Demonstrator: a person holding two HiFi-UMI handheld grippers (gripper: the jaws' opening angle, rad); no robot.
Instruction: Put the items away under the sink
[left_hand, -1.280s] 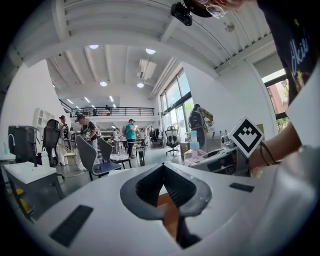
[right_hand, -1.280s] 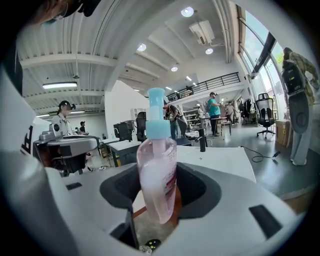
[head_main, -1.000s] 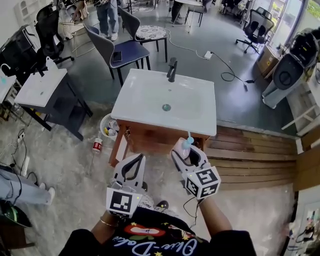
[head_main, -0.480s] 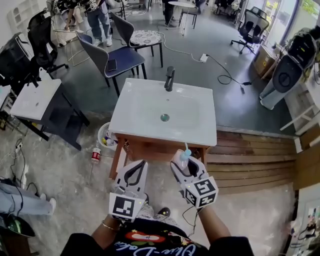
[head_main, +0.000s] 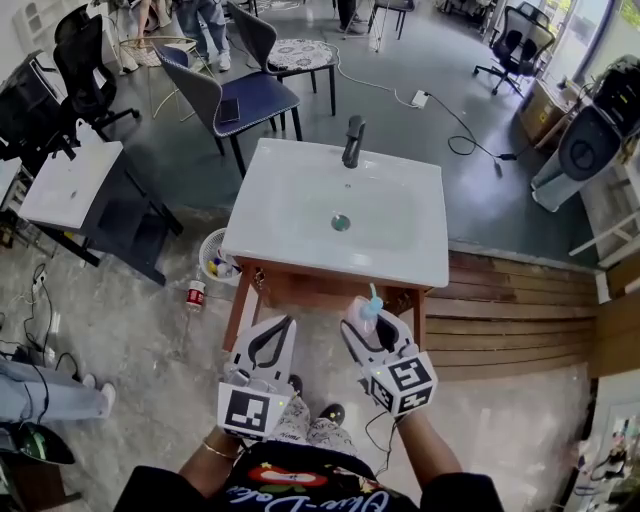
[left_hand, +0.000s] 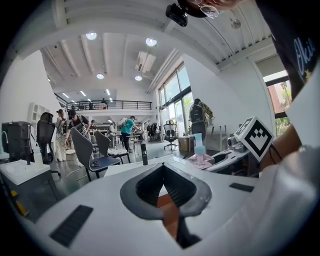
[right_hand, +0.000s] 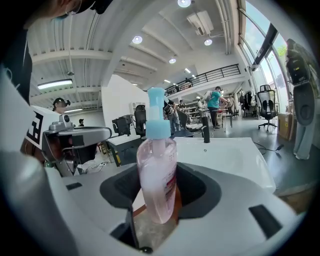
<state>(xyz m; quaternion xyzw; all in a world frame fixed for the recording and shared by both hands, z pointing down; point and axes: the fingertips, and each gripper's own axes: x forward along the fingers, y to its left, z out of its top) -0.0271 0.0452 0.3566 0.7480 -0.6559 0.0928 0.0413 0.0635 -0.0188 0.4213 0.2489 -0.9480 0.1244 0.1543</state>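
Bottle (right_hand: 157, 165) (pink liquid (right_hand: 156, 197) inside) clamped in right claw (head_main: 375, 318).

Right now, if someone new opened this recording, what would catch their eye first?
Probably the pink soap bottle with its blue pump, held upright between the jaws of the right hand-held gripper, just in front of the white sink on its wooden cabinet. Beside it, the left hand-held gripper is empty, jaws together. Beyond the sink lies a workshop floor with chairs and a trailing cable.
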